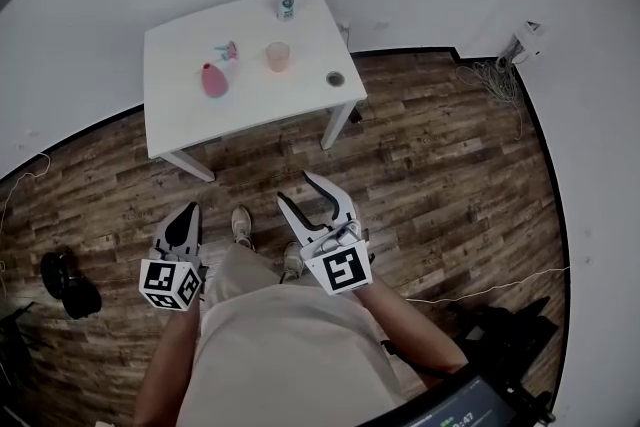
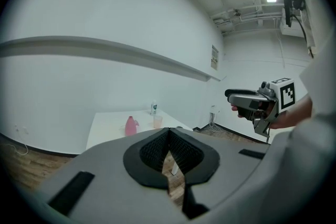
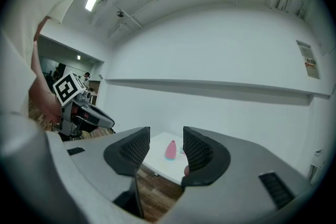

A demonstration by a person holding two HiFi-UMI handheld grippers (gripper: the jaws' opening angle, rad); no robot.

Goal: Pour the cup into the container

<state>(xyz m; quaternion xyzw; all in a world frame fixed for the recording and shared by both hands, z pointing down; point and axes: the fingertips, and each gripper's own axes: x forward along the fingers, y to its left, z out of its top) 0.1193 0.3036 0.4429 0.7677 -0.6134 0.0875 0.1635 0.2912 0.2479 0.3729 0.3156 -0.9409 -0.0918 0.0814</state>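
Observation:
A white table point(image 1: 180, 115) stands ahead of me on the wood floor, well out of reach. On it are a translucent pink cup point(image 1: 277, 56), a pink bottle point(image 1: 214, 79) with a pale nozzle, a small white bottle point(image 1: 286, 3) with a green label and a small round container point(image 1: 335, 78). Low at my left side my left gripper point(image 1: 187, 215) is shut and empty, its pads meeting point(image 2: 168, 134). The right gripper point(image 1: 297, 189) is open with nothing between its jaws point(image 3: 166, 136). The pink bottle point(image 3: 170, 150) shows through that gap, and again over the left gripper's jaws point(image 2: 130, 126).
A black bag point(image 1: 70, 280) lies on the floor at the left. Cables point(image 1: 495, 75) are heaped by the right wall. A dark screen point(image 1: 470, 407) sits at the bottom right. My shoes point(image 1: 242, 225) are on the floor between the grippers and the table.

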